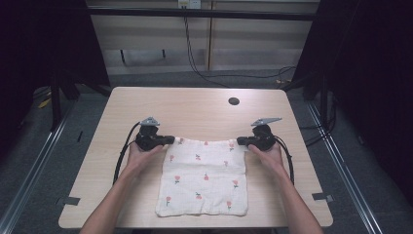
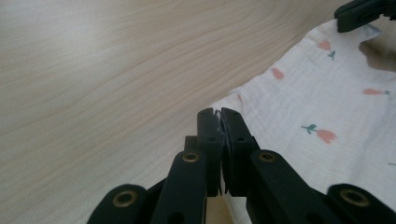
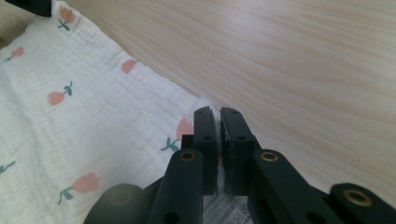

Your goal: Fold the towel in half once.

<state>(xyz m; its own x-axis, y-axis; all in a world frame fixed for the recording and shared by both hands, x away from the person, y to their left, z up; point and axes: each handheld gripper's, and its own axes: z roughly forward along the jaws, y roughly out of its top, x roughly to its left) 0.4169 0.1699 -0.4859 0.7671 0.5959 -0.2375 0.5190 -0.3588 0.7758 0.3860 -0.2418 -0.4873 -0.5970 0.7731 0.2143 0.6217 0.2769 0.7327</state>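
From the high view, your left claw (image 1: 171, 140) and right claw (image 1: 240, 142) sit at the two far corners of the cloth (image 1: 204, 178), each pointing inward toward the other. The cloth, white with small red flowers, lies spread on the table (image 1: 195, 105), its near edge close to the table's front edge. Your hands cover the claw bodies, so from up here you cannot make out the jaws themselves. A dark round hole (image 1: 234, 101) sits in the tabletop beyond the cloth, well apart from it. Your forearms are cut off by the bottom of the frame.

In the left gripper view, your left claw (image 2: 218, 112) is clamped on the cloth's (image 2: 317, 107) corner: a sliver of white fabric pokes out between the tips, and the rest of that pinched corner is hidden behind the jaws. The tip of your right claw (image 2: 362, 14) shows at the top right, cut off by the frame, at the cloth's other corner.

In the right gripper view, your right claw (image 3: 217, 111) is likewise pressed together on the cloth's (image 3: 84, 116) corner, the fabric edge just visible between the tips. A printed label (image 3: 224, 210) peeks out below the jaws, its print too small to read. A bit of your left claw (image 3: 30, 5) is cropped at the top left
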